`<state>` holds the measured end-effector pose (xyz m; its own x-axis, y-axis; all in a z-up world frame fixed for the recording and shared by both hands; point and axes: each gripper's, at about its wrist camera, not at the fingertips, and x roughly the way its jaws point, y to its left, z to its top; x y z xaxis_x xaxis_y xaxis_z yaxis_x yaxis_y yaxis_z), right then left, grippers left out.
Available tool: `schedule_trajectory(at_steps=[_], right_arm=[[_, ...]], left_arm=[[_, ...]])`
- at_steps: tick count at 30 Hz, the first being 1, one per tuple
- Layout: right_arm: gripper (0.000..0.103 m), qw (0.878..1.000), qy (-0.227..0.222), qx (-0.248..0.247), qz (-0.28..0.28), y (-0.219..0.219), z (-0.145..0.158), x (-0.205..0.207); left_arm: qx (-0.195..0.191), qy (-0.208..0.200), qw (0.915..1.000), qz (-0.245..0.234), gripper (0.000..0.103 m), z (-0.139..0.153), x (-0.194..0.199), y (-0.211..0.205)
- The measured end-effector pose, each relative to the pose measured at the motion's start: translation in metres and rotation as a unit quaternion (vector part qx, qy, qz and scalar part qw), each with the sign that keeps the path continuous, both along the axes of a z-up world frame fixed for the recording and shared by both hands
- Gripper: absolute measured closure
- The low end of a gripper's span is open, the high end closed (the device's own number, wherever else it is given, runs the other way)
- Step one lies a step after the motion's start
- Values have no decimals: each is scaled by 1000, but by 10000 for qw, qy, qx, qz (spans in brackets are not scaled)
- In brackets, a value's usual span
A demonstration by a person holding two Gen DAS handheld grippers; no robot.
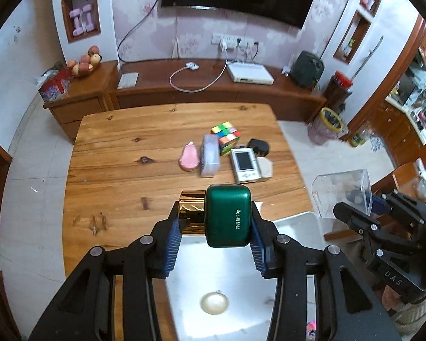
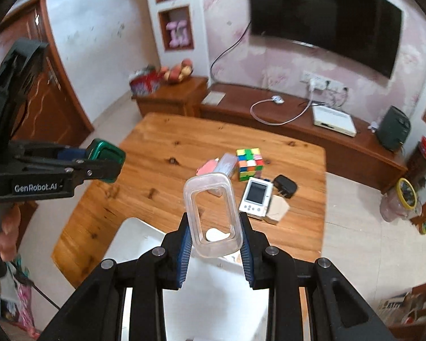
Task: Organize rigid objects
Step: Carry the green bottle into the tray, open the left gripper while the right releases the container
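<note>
Item one, a green bottle (image 1: 227, 219) with a gold cap (image 1: 191, 211), is being held in the left gripper (image 1: 215, 227), whose blue pads are clamping it by its two ends, one on the cap end and one on the green base, so the jaws are standing apart only by the bottle's length. Its long axis is running crosswise between the fingers, roughly level, cap pointing to the left of the left wrist view; it is hanging above the near edge of the wooden table (image 1: 127, 147) and the white tray (image 1: 227, 270) lying there. Item two, a clear plastic box (image 2: 213, 218), is being gripped across its narrow sides by the right gripper (image 2: 215, 244), the jaws closing tight on it; its open mouth is facing the right wrist camera and its long axis is running away from the fingers, toward the table's middle. A Rubik's cube (image 1: 225, 136), a pink item (image 1: 189, 160), a frosted case (image 1: 210, 157), a small white handheld device (image 1: 244, 164) and a black adapter (image 1: 258, 145) are waiting together further back on the table. Handling note, as judgement: the bottle is probably meant for the box, so the cap end likely needs turning toward the box's mouth, with the box tipped mouth-up and held steady, before the left jaws are releasing.
</note>
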<state>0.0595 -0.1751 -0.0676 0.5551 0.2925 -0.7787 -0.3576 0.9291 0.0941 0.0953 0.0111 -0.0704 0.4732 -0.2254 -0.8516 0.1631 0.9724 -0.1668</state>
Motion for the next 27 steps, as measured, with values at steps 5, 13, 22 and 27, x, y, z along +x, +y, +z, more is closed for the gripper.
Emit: schedule_trajectory(at_steps=[5,13,22,27], right_arm=[[72,9995,-37,156,-273,-20,8,-35],[72,9985,263,-223,-437,-22,-35,-67],[72,9930,777,-735,-499,-13,-99,-80],[72,9886,1052,-917,-560,-7,-125,-80]], left_arm=[[174,-348,9992,54,57,2,-31,-17],[629,-279,9976,-120,57,-49,-50,-42],[805,237,9963,-189,57,-114,-59,-48],[727,517,9959,-149,57,-138,-61,-45]])
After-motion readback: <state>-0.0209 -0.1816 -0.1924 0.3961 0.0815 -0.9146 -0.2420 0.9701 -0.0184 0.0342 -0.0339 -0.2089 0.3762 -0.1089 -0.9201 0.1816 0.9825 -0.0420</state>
